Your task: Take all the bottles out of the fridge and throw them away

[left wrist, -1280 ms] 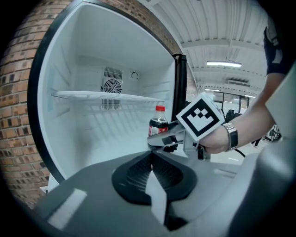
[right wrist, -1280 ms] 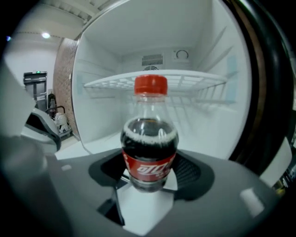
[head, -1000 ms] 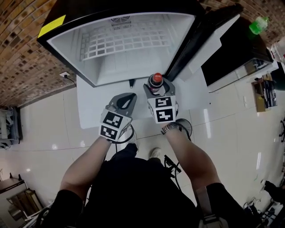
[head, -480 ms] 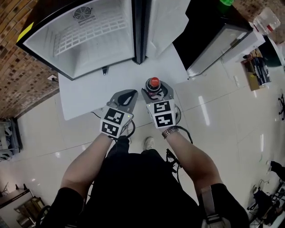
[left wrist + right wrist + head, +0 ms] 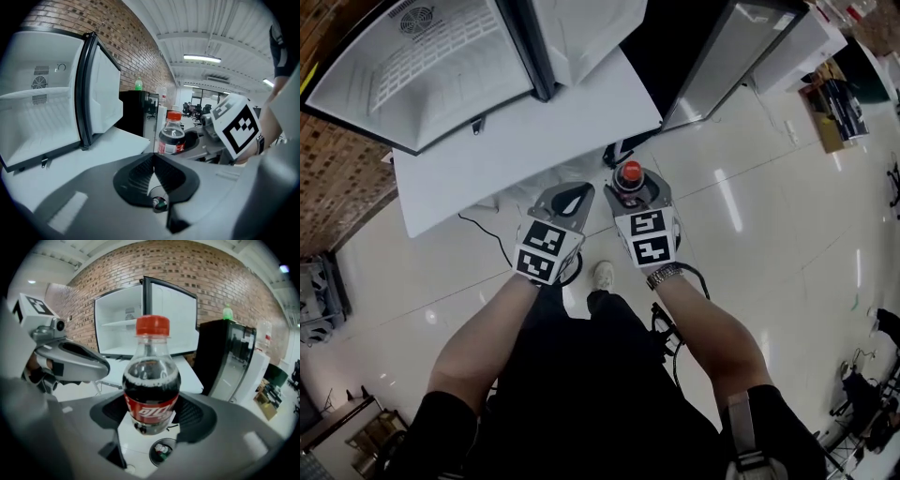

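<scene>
A small clear plastic bottle [image 5: 151,380] with a red screw cap, a red label and dark fizzy cola stands upright in the right tool [image 5: 152,411]. The tool's ribbed dark-grey jaws are closed against the bottle's rounded lower body. The left tool [image 5: 153,161], of the same smooth grey plastic, has its jaws pressed together to a point with nothing between them. In the head view both bare forearms reach forward side by side, with a metal wristwatch [image 5: 661,275] on the right one. The left tool [image 5: 565,200] is just beside the right tool [image 5: 630,187], at its 9 o'clock. The black-framed fridge with a white interior [image 5: 441,84] stands open on the flat white tabletop [image 5: 534,131] at 11 o'clock. A second ago the fridge filled the top centre. The bottle [image 5: 628,175] was then just before it and is now over the glossy pale tiled floor [image 5: 750,206].
</scene>
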Motion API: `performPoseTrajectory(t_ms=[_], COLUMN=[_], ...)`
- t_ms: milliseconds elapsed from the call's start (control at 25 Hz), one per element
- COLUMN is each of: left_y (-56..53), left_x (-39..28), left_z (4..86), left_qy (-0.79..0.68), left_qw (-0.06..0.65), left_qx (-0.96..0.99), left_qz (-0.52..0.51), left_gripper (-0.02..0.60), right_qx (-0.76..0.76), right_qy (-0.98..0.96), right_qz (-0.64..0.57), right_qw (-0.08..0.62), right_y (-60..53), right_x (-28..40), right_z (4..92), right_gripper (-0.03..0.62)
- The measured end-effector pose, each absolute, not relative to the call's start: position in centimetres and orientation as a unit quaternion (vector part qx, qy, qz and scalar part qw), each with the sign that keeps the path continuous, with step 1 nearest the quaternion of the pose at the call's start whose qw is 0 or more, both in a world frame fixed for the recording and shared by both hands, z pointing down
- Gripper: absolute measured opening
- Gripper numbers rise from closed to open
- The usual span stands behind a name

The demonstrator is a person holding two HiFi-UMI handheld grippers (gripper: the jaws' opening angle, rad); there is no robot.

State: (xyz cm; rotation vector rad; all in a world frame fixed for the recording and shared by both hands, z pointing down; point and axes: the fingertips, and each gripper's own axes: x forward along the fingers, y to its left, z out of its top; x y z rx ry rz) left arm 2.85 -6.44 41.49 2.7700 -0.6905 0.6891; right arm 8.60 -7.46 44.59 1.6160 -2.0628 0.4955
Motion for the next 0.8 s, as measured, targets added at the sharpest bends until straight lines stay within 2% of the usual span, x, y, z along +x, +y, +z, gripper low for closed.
performPoseTrajectory(t_ms=[280, 800], left_y=[-4.1, -2.6], left_x=[6.6, 10.5], left_z=[44.7, 53.0], left_qy=[-0.208, -0.143], left_qw=[0.119, 0.145], left_qx=[0.935, 0.927], left_qz=[0.262, 0.315], left_gripper=[0.003, 0.004], right_qx=[0.594, 0.600], right_qy=[-0.731, -0.680], right_qz=[0.225, 0.311], right_qw=[0.248, 0.284], right_y=[-4.3, -1.6], right_x=[13.1, 17.5], right_z=[49.4, 61.8], right_gripper=[0.308, 0.308])
